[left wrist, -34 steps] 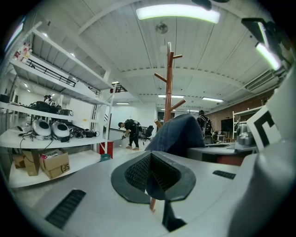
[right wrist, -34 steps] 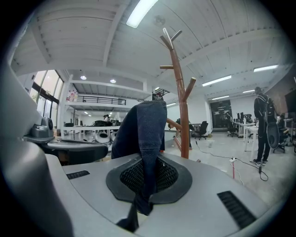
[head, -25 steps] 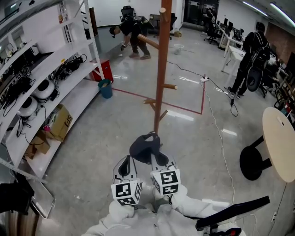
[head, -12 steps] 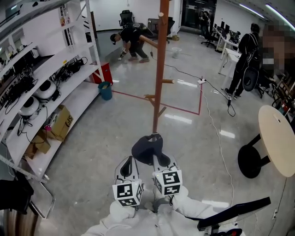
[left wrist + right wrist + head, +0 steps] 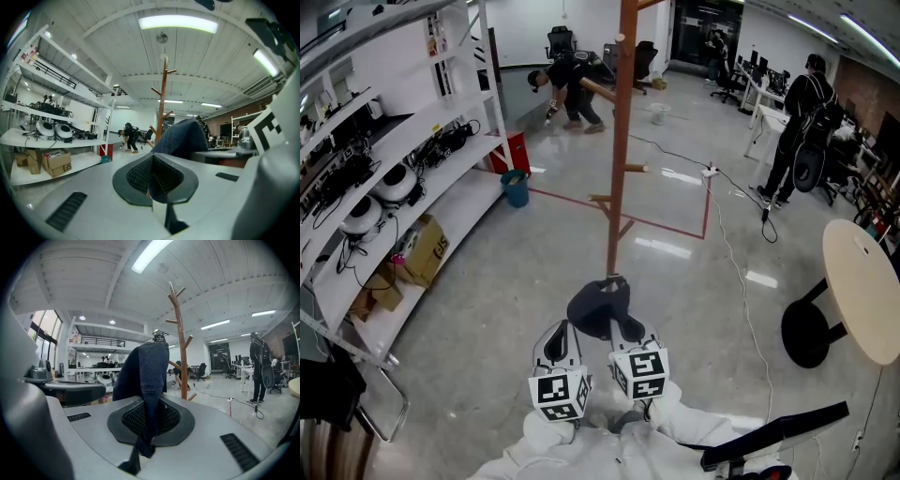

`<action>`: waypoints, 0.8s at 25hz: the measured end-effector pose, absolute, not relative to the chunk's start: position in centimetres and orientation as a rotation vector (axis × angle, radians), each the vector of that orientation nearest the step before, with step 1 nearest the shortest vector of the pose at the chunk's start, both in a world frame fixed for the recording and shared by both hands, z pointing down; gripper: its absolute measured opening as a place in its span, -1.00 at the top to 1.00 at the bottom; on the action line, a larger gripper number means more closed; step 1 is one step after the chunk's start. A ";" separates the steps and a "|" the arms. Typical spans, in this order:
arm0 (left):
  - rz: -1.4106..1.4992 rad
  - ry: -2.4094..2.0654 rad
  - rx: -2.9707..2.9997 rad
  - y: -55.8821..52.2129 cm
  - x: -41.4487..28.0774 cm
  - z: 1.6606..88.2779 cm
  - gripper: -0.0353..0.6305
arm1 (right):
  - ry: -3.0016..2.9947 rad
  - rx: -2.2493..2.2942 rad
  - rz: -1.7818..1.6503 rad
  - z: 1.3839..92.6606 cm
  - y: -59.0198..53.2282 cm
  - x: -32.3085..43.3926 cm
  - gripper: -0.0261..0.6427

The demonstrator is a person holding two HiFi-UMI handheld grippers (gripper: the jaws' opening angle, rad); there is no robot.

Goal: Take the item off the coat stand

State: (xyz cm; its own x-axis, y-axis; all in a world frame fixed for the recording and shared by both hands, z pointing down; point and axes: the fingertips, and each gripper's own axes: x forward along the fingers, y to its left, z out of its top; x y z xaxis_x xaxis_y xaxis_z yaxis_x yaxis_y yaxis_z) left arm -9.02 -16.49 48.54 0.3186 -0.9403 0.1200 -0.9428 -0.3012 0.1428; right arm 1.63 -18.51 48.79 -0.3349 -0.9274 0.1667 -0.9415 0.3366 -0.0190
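The item is a dark blue denim cap (image 5: 598,307), off the stand and hanging in front of me over the floor. My right gripper (image 5: 623,330) is shut on it; in the right gripper view a strip of its fabric (image 5: 150,380) runs up from between the closed jaws. My left gripper (image 5: 555,341) is beside it on the left, shut with nothing in it, and the cap (image 5: 185,138) shows just to its right. The brown wooden coat stand (image 5: 619,141) stands bare a short way ahead of both grippers.
White shelving (image 5: 441,202) with helmets, cables and cardboard boxes lines the left side. A round table (image 5: 862,291) on a black foot stands at the right. A teal bucket (image 5: 515,181), red floor tape and a white cable lie beyond the stand. People stand at the back.
Both grippers and the cap have drawn back together from the coat stand, which now looks slightly farther off. The grip on the cap is unchanged.
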 end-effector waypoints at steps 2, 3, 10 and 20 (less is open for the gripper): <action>0.007 -1.733 2.391 -16.7 -8.3 48.2 0.89 | -2.463 1.727 0.166 48.7 -18.6 2.3 0.87; 0.002 -1.733 2.393 -16.8 -8.0 48.1 0.89 | -2.464 1.723 0.163 48.6 -18.6 2.5 0.87; 0.002 -1.724 2.393 -16.9 -5.7 48.2 0.89 | -2.460 1.708 0.152 48.8 -18.7 4.3 0.87; 0.002 -1.740 2.405 -17.1 -5.7 47.1 0.89 | -2.472 1.707 0.164 48.5 -18.8 4.4 0.87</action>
State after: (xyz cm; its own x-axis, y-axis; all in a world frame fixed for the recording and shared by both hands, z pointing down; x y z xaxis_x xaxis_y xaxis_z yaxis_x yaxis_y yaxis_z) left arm -5.72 -17.13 47.14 0.3180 -0.9426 0.1017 -0.9428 -0.3032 0.1386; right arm 4.37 -18.78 48.48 -0.3499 -0.9211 0.1705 -0.9356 0.3529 -0.0136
